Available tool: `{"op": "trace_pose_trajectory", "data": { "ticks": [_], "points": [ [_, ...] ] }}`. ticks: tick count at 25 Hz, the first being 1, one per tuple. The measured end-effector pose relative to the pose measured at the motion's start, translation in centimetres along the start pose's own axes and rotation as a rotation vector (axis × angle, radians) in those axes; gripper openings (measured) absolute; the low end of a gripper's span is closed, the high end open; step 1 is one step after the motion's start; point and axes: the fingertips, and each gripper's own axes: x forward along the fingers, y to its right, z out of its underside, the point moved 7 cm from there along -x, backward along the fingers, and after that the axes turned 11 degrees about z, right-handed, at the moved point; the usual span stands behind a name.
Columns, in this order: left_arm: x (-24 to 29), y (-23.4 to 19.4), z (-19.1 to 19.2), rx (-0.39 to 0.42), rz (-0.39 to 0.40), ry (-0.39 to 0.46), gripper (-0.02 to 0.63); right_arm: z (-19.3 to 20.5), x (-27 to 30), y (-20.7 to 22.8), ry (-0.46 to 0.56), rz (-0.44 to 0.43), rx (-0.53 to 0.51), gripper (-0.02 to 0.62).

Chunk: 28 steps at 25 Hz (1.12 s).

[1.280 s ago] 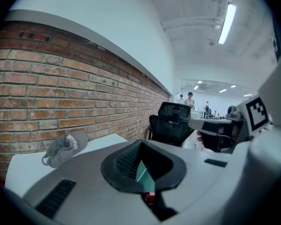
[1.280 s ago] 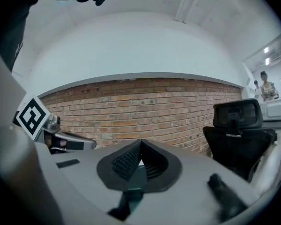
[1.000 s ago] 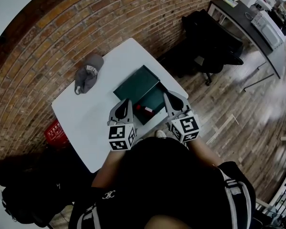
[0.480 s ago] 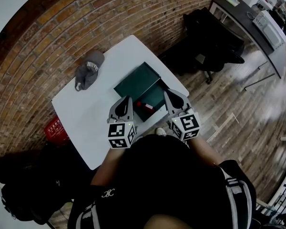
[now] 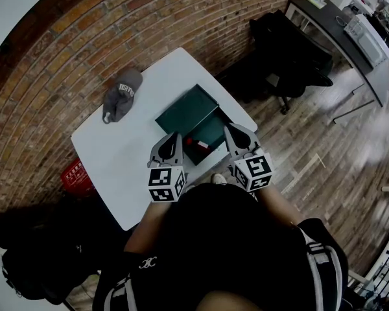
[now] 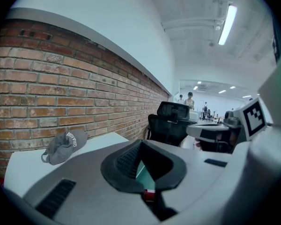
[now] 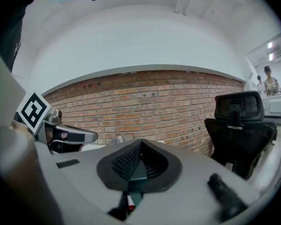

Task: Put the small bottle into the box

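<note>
A small red bottle [image 5: 196, 143] with a pale end lies on its side in what looks like the open lower half of a dark green box [image 5: 185, 109], whose lid lies folded back flat toward the brick wall. The box sits at the near right corner of a white table [image 5: 117, 154]. The left hand-held gripper [image 5: 174, 137] points in just beside the bottle on one side and the right hand-held gripper [image 5: 227, 129] on the other. Each has its jaws pressed together with nothing between them, so the bottle is not held. In each gripper view a sliver of red shows low down past the joined tips. A grey cap [image 5: 120, 92] rests well apart at the table's far left (not part of the job). Judging from this, placing is about done and the step in hand is confirming and clearing — check that the bottle lies wholly inside the walls, then lift both tips straight up and back so neither one catches the rim or shifts the box.
</note>
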Motion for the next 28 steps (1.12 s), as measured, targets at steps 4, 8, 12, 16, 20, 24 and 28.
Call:
{"op": "trace_pose_trajectory", "data": {
  "ticks": [4, 8, 12, 16, 20, 24, 28],
  "points": [
    [0.02, 0.09, 0.11, -0.001, 0.007, -0.002, 0.012, 0.20, 0.00, -0.25, -0.007, -0.009, 0.001, 0.029],
    [-0.01, 0.19, 0.30, -0.005, 0.015, -0.011, 0.012, 0.25, -0.15, -0.32, -0.008, -0.009, 0.004, 0.029],
    [-0.15, 0.21, 0.34, -0.010, 0.021, -0.009, 0.012, 0.28, -0.25, -0.35, -0.009, -0.007, 0.012, 0.029],
    [-0.29, 0.17, 0.35, -0.013, 0.017, -0.007, 0.012, 0.16, -0.24, -0.47, -0.003, -0.015, 0.018, 0.029],
    [-0.49, 0.00, 0.28, -0.017, 0.013, -0.004, 0.012, 0.02, 0.00, -0.79, -0.003, -0.020, 0.009, 0.029],
    [-0.59, -0.08, 0.47, -0.019, 0.009, -0.008, 0.012, -0.01, 0.06, -0.90, -0.005, -0.023, 0.004, 0.029],
    [-0.39, -0.04, 0.36, -0.019, 0.007, -0.010, 0.012, -0.13, 0.27, -0.64, -0.008, -0.026, 0.005, 0.029]
  ]
}}
